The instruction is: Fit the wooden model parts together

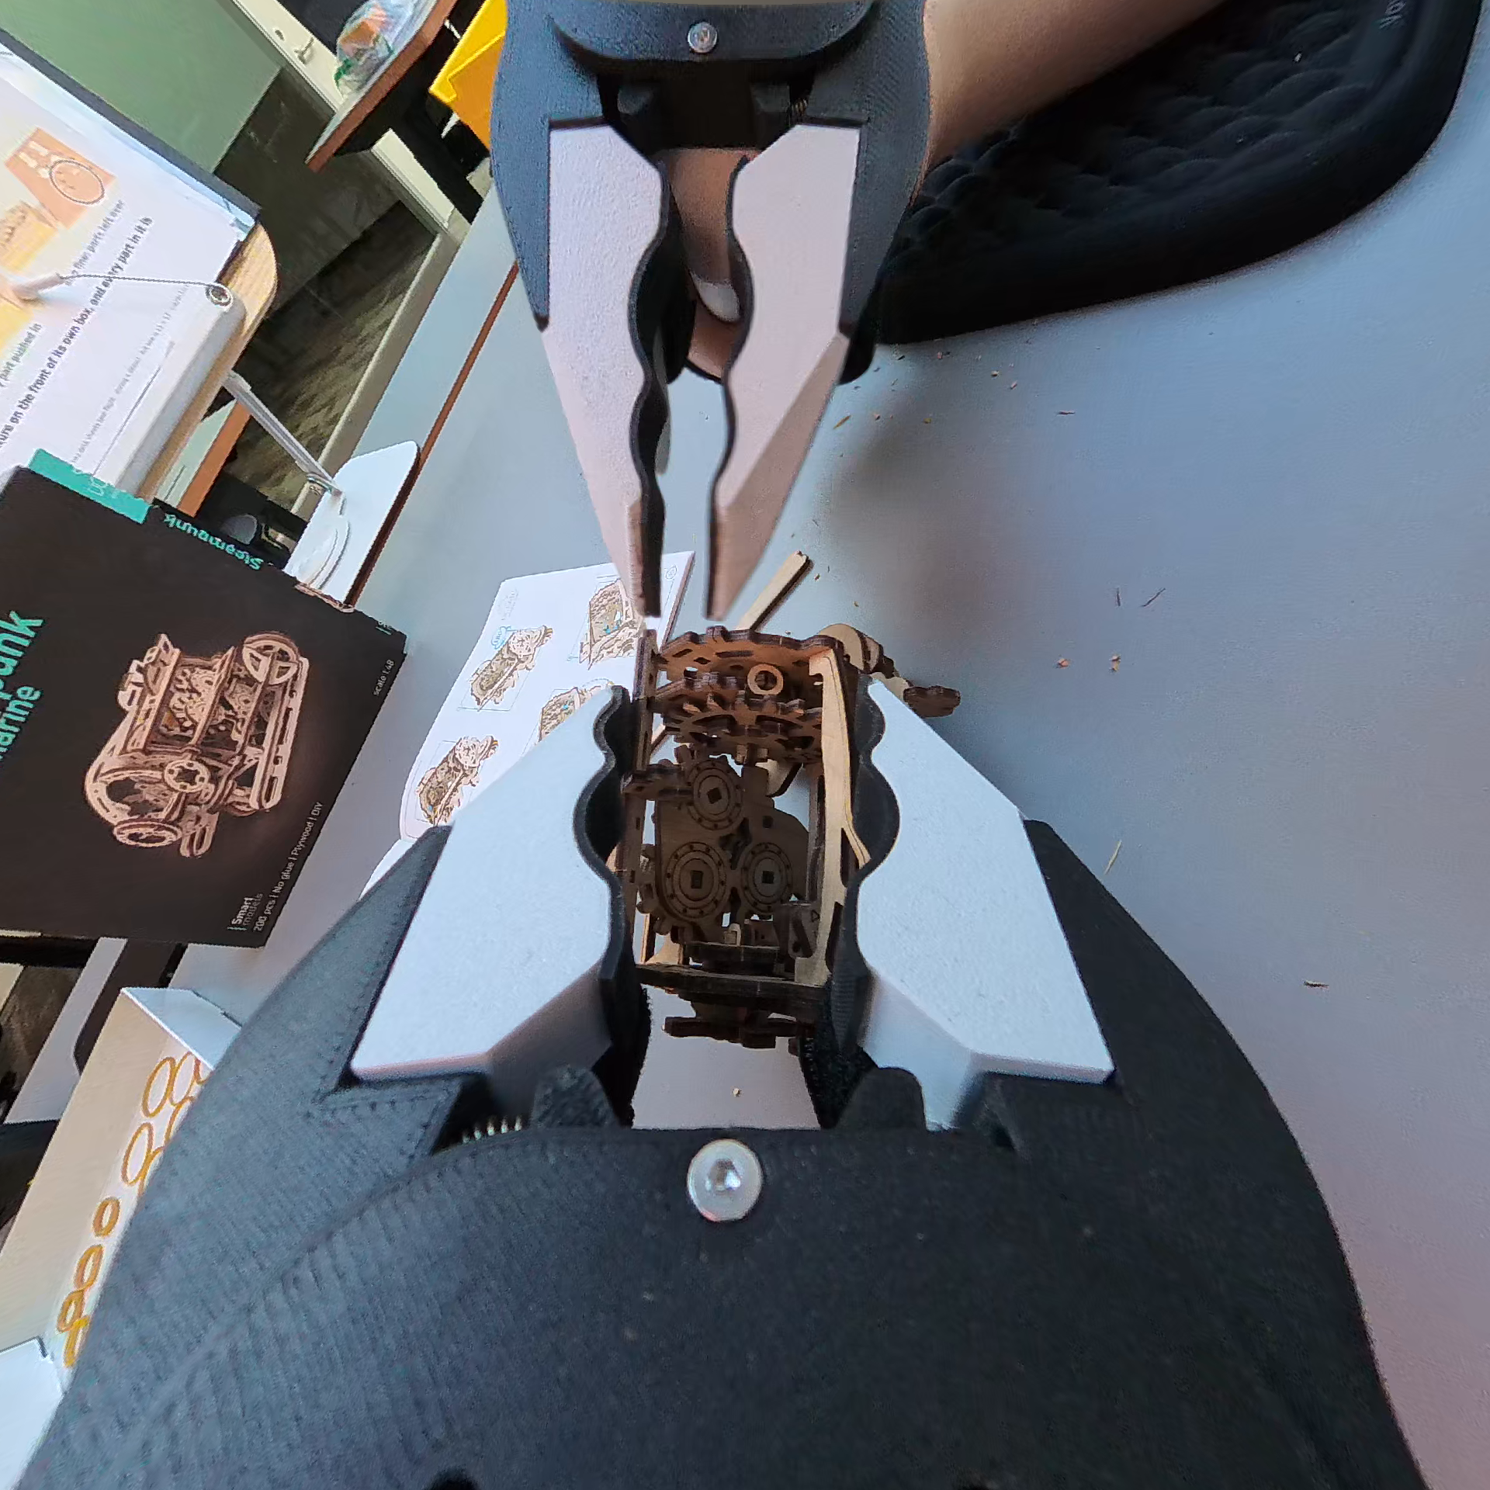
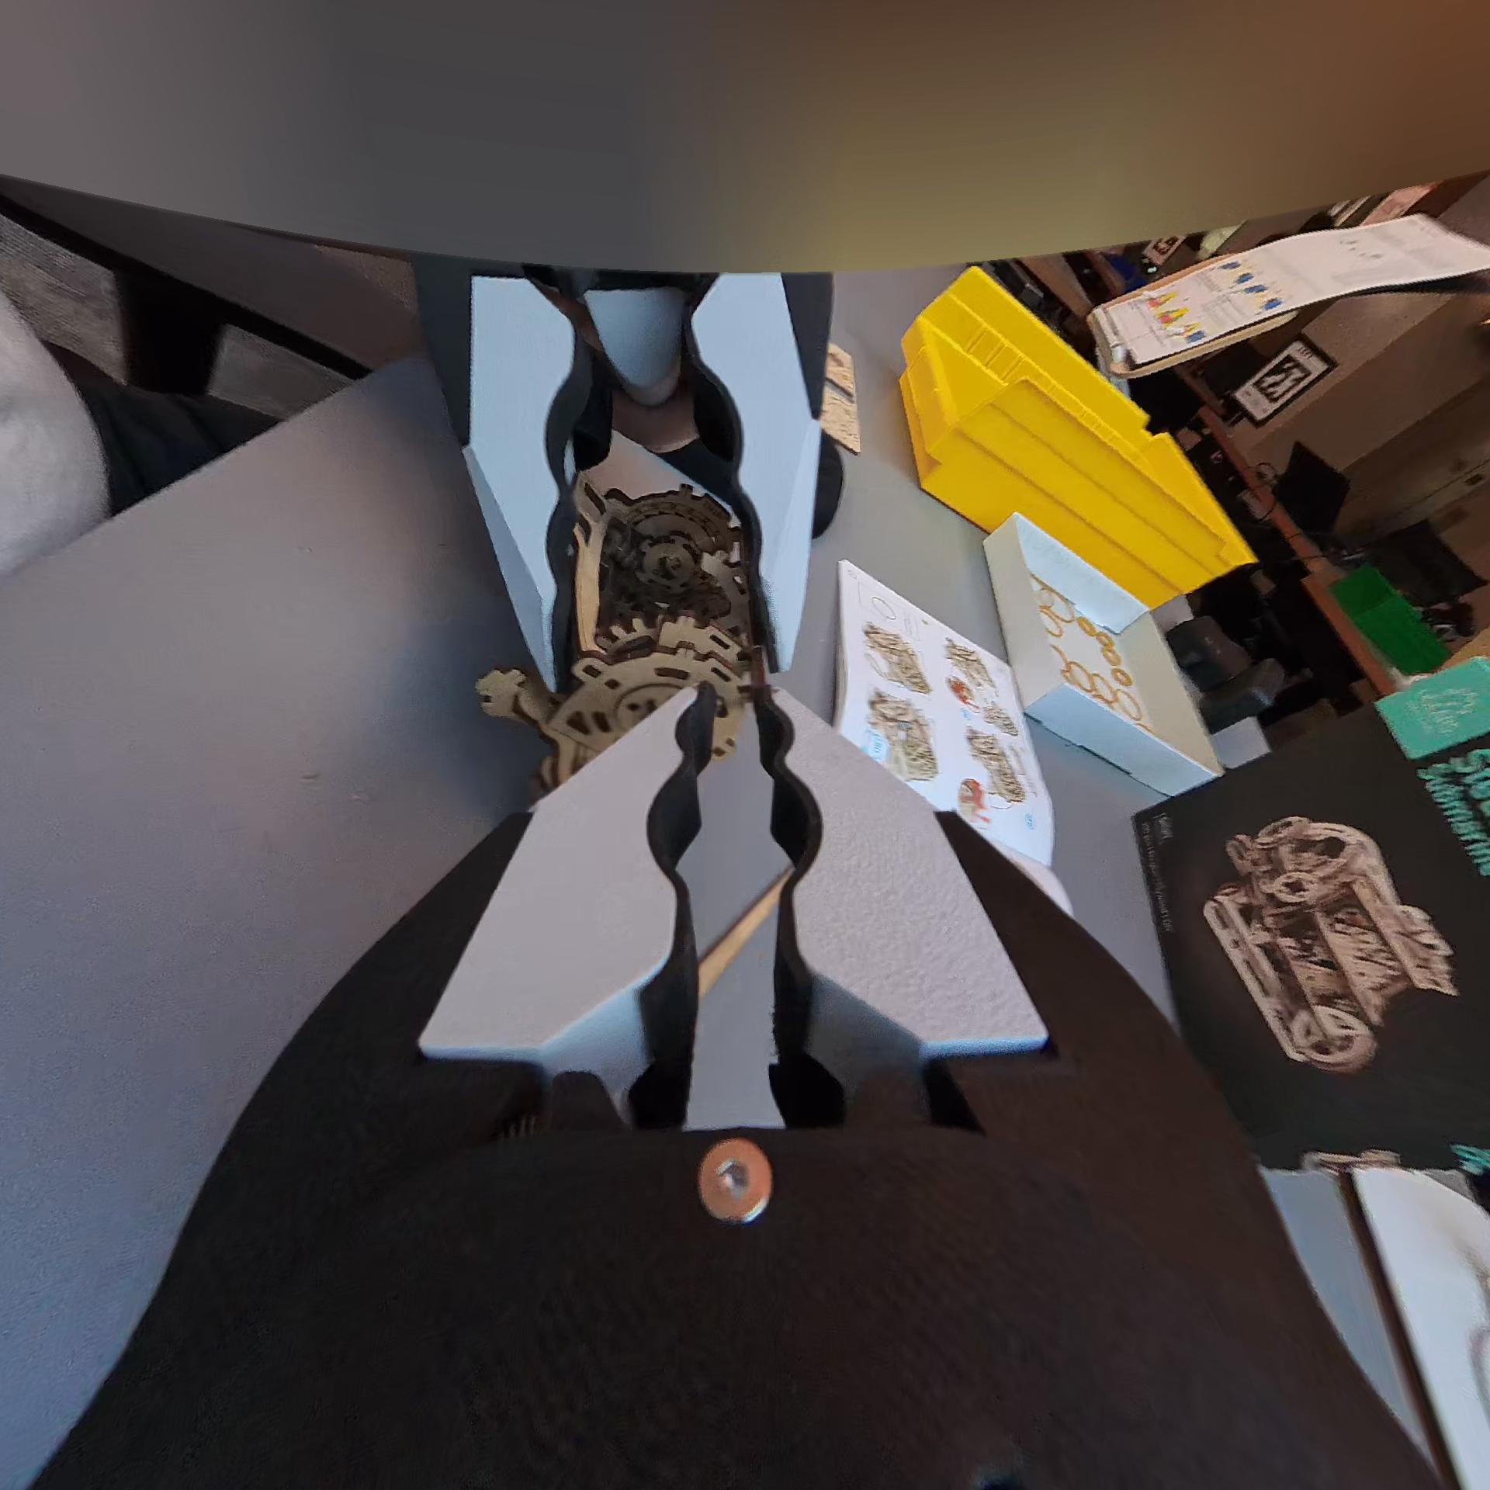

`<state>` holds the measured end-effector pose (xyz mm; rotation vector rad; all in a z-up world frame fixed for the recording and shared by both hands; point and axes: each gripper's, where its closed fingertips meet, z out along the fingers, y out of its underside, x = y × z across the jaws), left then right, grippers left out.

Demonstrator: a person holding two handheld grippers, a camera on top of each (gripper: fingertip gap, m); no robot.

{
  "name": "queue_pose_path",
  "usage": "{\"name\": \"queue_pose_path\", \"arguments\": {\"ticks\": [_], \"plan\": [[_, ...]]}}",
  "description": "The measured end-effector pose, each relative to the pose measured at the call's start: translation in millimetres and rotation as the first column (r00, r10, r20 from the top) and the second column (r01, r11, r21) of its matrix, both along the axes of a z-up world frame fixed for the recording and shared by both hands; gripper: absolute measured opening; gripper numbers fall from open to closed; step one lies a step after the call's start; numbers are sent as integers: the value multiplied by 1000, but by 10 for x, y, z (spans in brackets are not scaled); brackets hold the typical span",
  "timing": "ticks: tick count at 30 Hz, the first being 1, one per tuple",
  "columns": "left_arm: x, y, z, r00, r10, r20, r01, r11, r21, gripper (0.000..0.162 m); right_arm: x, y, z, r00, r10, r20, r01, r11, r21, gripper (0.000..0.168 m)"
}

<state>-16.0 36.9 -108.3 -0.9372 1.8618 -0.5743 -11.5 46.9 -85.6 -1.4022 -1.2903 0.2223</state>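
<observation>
The wooden gear model stands on the grey table, a frame full of cogwheels. My left gripper is shut on it, one pad on each side wall. My right gripper comes in from the opposite side with its tips just above the model's left wall. In the right wrist view my right gripper shows a narrow gap with nothing seen between the pads. Its tips are at the model's near end. The left gripper holds the model beyond it. A toothed wooden piece sticks out at the model's side.
A thin wooden stick lies on the table under my right gripper. An instruction sheet, a white box of rings, a black model box and yellow bins are to one side. A black cushion lies beyond. Wood chips are scattered about.
</observation>
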Motion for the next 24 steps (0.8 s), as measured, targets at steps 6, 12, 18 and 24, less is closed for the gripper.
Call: {"name": "queue_pose_path", "arguments": {"ticks": [6, 12, 18, 24], "plan": [[-11, -4, 1, 1000, -19, -2, 19, 1000, -11, 54, 13, 73, 22, 1000, -3, -3, 3, 1000, -7, 9], [-12, -6, 2, 1000, -27, 0, 27, 1000, -12, 54, 18, 91, 10, 1000, 5, -13, -6, 999, -42, 9], [-21, -19, 3, 999, -39, 6, 39, 999, -5, 54, -5, 85, -53, 1000, 14, 12, -13, 998, -63, 2], [-19, -34, 3, 999, -50, 12, 50, 999, -2, 54, 6, 83, -92, 999, 14, 53, -12, 999, -43, 2]]}}
